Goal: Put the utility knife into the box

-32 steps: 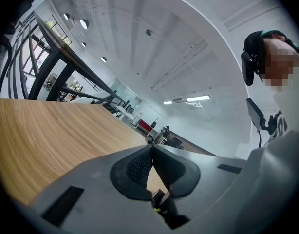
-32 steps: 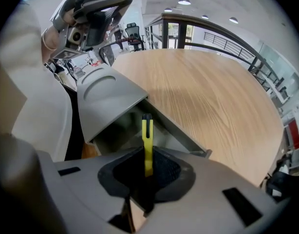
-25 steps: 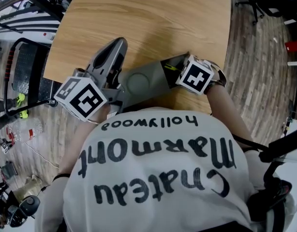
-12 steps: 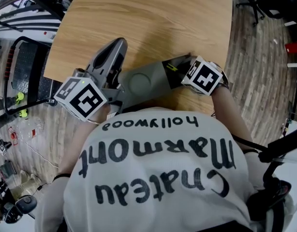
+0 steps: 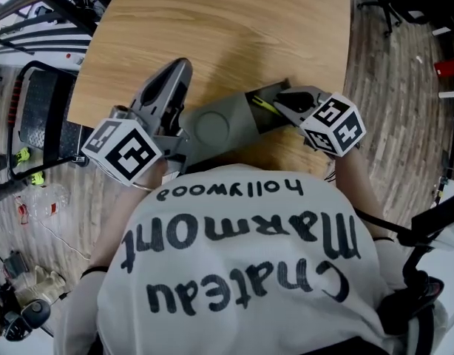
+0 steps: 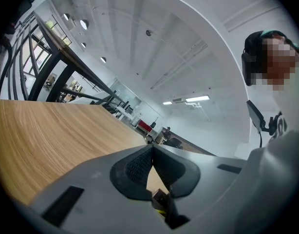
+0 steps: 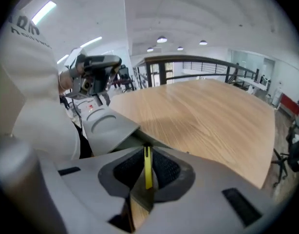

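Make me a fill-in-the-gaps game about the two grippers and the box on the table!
1. The fingers of the right gripper pinch a thin ____ utility knife.
2. Just ahead of the knife lies a ____ box.
3. The table under them is made of ____.
Missing words: yellow; gray; wood.

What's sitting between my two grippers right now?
The gray box lies between the left gripper and the right gripper, which pinches the yellow knife at the box's end. The head view shows it.
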### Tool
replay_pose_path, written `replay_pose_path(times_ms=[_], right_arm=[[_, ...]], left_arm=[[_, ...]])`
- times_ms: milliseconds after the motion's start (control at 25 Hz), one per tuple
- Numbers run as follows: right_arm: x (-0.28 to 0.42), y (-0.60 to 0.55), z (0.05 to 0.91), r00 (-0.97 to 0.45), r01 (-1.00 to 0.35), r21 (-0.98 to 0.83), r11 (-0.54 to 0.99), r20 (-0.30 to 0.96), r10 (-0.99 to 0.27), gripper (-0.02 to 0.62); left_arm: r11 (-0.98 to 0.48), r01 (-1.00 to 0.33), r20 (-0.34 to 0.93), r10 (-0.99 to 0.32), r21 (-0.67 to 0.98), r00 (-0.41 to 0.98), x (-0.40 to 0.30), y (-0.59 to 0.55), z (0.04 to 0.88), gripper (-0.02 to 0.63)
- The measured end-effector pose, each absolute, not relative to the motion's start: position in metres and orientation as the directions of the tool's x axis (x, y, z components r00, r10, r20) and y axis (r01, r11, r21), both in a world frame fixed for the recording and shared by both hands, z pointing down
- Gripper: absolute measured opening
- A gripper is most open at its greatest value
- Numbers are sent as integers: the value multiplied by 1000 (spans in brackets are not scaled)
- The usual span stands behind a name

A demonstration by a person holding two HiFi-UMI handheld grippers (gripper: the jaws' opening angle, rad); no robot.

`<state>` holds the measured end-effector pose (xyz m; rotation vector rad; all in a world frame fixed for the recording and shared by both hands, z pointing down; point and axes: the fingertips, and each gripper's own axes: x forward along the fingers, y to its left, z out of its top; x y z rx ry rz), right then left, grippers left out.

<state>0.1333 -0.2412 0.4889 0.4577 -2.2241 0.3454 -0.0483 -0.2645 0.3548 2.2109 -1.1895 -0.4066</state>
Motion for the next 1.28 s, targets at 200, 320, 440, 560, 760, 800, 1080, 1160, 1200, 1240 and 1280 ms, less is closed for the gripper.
replay_pose_path(times_ms=[200, 320, 440, 560, 760, 800, 1080, 1160, 1200, 1240, 1280], right_arm=[[96, -229, 468, -708, -511, -52, 858, 591, -386, 57], [114, -227, 436, -770, -496, -99, 863, 508, -385, 57], [136, -225, 404, -820, -483, -144, 864, 421, -388, 57], [144, -221, 375, -856, -485, -204, 850, 311, -414, 57], [153, -208, 337, -855, -512, -197, 836, 206, -476, 57], [156, -205, 332, -854, -515, -186, 837, 194, -482, 57], [176, -183, 314, -830, -557, -190, 809, 110, -546, 44], [179, -177, 315, -829, -558, -191, 807, 115, -547, 43], [180, -174, 317, -828, -560, -178, 809, 133, -544, 43], [181, -171, 320, -824, -566, -162, 808, 156, -545, 43], [183, -169, 323, -816, -574, -153, 804, 176, -550, 43]], left_arm=[[-490, -632, -23, -801, 601, 598, -71, -249, 367, 6], [-501, -629, -14, -789, 595, 614, -39, -255, 345, 6], [-517, -627, -9, -775, 583, 631, -4, -257, 326, 6], [-534, -619, -4, -759, 576, 651, 13, -251, 319, 6], [-602, -621, 11, -714, 502, 700, 27, -229, 319, 6], [-624, -624, 19, -700, 471, 714, 32, -223, 320, 6], [-742, -600, 90, -604, 299, 792, 63, -186, 330, 6], [-751, -599, 106, -595, 279, 796, 68, -179, 334, 6], [-753, -597, 111, -592, 277, 798, 70, -176, 335, 6], [-755, -595, 114, -589, 277, 800, 72, -174, 335, 6], [-756, -592, 115, -586, 278, 802, 74, -172, 335, 6]])
